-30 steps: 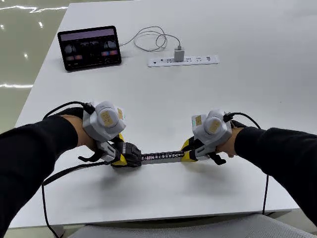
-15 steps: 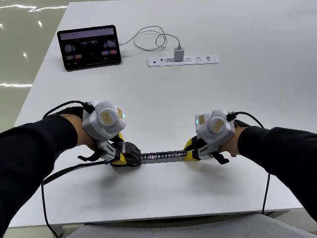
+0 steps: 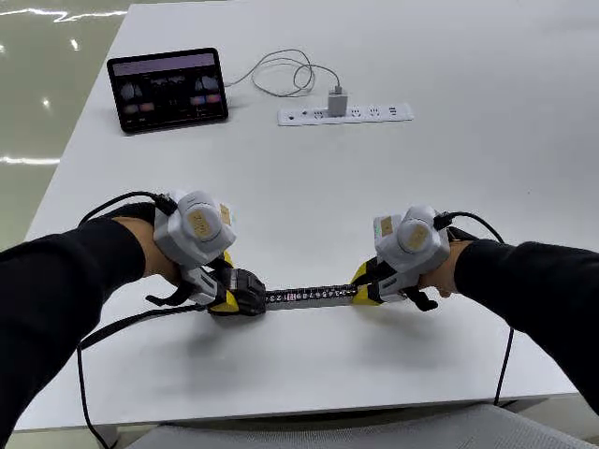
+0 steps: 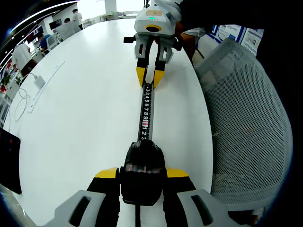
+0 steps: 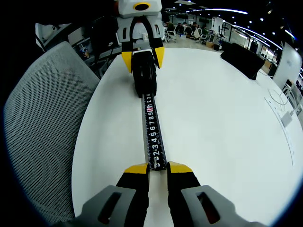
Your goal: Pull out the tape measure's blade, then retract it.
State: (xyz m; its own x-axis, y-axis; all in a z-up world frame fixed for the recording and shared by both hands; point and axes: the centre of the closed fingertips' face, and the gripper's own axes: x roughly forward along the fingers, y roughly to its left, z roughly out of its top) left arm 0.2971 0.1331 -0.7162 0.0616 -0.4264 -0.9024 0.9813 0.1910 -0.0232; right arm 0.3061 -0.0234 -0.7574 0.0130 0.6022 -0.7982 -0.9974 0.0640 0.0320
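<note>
The black tape measure case [image 3: 245, 291] [image 4: 142, 171] [image 5: 144, 74] rests on the white table near its front edge, with my left gripper [image 3: 225, 297] [image 4: 141, 175] shut on it. Its blade [image 3: 309, 296] [image 4: 145, 111] [image 5: 153, 132], printed with numbers, runs out to the right, low over the table. My right gripper [image 3: 360, 292] [image 5: 157, 167] is shut on the blade's end. The right gripper [image 4: 150, 78] also faces the left gripper view from the far end of the blade, and the left gripper [image 5: 142, 56] faces the right gripper view.
A tablet [image 3: 168, 89] stands at the back left of the white table [image 3: 449, 168]. A white power strip [image 3: 344, 114] with a charger and coiled cable [image 3: 281, 75] lies behind the grippers. A grey mesh chair [image 4: 246, 123] [image 5: 42, 118] sits at the table's front edge.
My right gripper has moved to the right with the blade's end, so more of the blade is out. The left gripper and the case have stayed in place.
</note>
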